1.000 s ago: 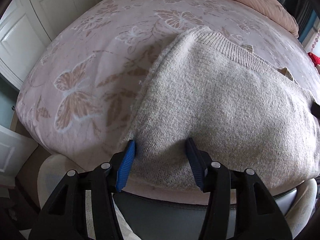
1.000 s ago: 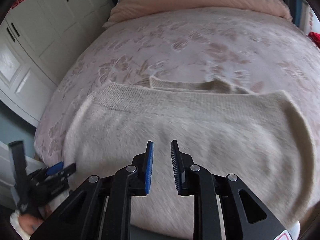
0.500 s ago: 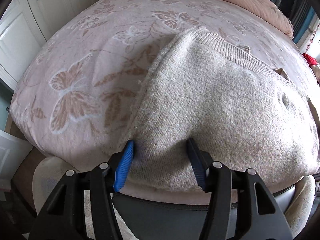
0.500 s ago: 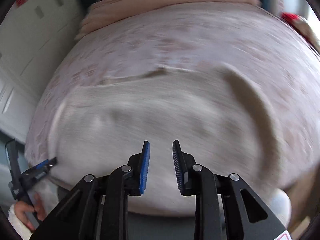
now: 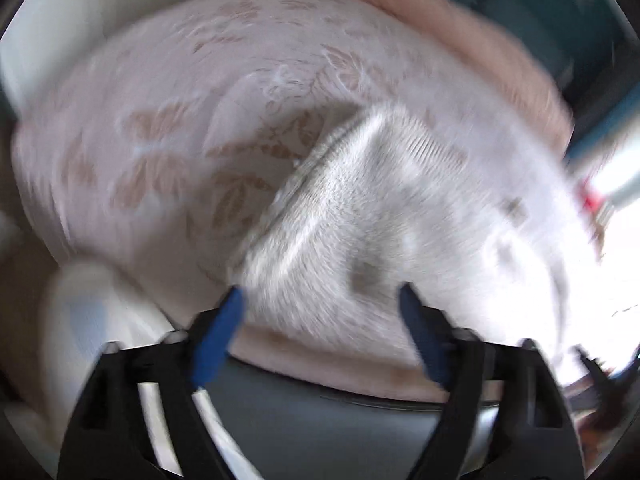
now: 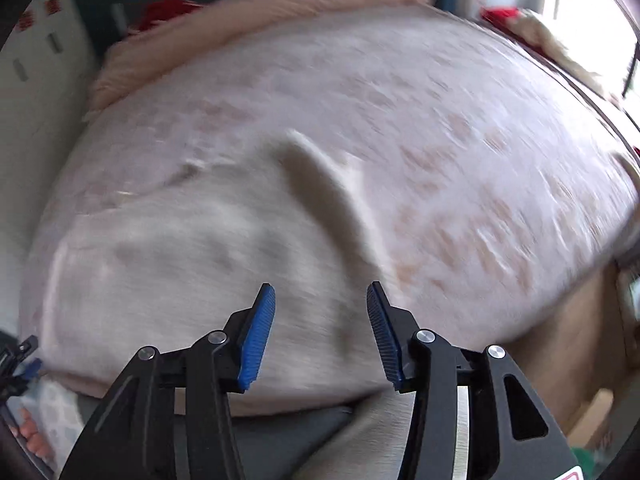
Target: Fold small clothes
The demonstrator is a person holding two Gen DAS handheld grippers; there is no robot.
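A bed point(image 5: 168, 168) carries everything, covered by a pale pink bedspread point(image 6: 460, 152) printed with tan leaves and butterflies. A cream knitted sweater point(image 5: 360, 240) lies flat on it toward six o'clock, near the bed's front edge. A peach blanket point(image 6: 248, 28) is bunched along the far edge at twelve o'clock.

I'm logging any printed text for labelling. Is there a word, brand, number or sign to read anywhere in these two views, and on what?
None can be read.
Red patches on the white wardrobe door: too blurred to tell if they bear text.
Red-edged mark on the right gripper body, at the picture's bottom corner: cut off, unreadable.
Sweater and bedspread: a butterfly pattern, no lettering.
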